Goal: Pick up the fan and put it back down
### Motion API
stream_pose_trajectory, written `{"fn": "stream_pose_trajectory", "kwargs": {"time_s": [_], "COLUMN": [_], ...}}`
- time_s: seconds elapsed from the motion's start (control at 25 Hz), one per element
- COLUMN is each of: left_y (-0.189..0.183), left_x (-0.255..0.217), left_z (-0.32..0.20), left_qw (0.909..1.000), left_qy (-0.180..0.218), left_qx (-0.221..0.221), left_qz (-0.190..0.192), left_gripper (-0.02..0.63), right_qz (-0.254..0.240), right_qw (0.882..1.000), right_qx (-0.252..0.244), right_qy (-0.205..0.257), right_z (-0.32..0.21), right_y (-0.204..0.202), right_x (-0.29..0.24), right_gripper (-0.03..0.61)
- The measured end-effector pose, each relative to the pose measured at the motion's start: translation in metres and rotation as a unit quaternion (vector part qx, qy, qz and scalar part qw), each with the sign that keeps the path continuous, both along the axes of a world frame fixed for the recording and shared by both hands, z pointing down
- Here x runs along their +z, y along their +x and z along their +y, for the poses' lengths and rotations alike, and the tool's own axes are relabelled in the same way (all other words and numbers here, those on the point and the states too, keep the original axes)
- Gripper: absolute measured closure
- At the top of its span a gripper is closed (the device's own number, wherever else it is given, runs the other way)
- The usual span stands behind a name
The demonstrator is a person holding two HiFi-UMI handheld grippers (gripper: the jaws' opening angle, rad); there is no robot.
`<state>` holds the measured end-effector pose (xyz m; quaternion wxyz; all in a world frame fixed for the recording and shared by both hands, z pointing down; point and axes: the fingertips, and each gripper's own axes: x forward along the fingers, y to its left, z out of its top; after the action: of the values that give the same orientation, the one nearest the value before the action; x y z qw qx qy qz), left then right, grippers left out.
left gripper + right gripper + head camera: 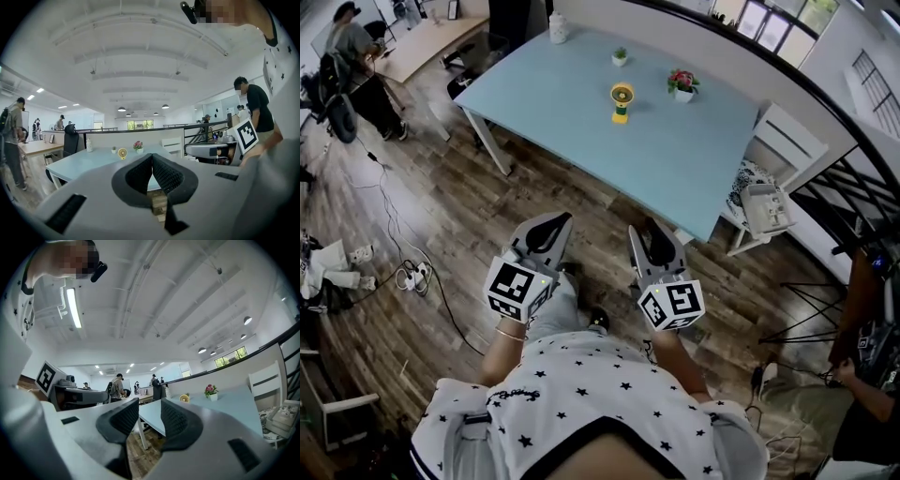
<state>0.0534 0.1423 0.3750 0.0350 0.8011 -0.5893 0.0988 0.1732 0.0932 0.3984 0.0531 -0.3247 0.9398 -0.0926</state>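
Head view: fan (622, 101) upright on table (694, 159)

a flower pot (682, 84) and small plant (620, 56) stand on the pale blue table (572, 108).

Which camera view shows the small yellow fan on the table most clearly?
The head view: the small yellow round-headed fan stands unobstructed on the light blue table, seen from above. In both gripper views the fan is only a tiny distant disc.
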Motion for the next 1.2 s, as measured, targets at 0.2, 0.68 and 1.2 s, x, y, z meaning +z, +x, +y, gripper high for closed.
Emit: {"fn": "stream_pose_trajectory", "kwargs": {"time_s": [0.2,0.68,1.2], "left_y": [0.008,-0.002,-0.054], "left_x": [-0.002,0.005,0.022], "left_z": [-0.031,-0.111,-0.215], "left_qw": [0.9997,0.9938,0.9891], "left_qy": [0.003,0.008,-0.008], "left_qx": [0.025,0.106,0.144], "left_qz": [0.007,0.033,0.028], "left_gripper": [0.586,0.586,0.586], "right_qz": [0.000,0.031,0.049], "right_qw": [1.000,0.995,0.986], "right_qx": [0.031,0.099,0.161], "right_qy": [0.007,0.003,-0.021], "right_z": [-0.018,-0.072,-0.159], "right_y": [0.013,-0.002,-0.047], "right_x": [-0.004,0.004,0.019], "right_gripper": [0.449,0.441,0.434]}}
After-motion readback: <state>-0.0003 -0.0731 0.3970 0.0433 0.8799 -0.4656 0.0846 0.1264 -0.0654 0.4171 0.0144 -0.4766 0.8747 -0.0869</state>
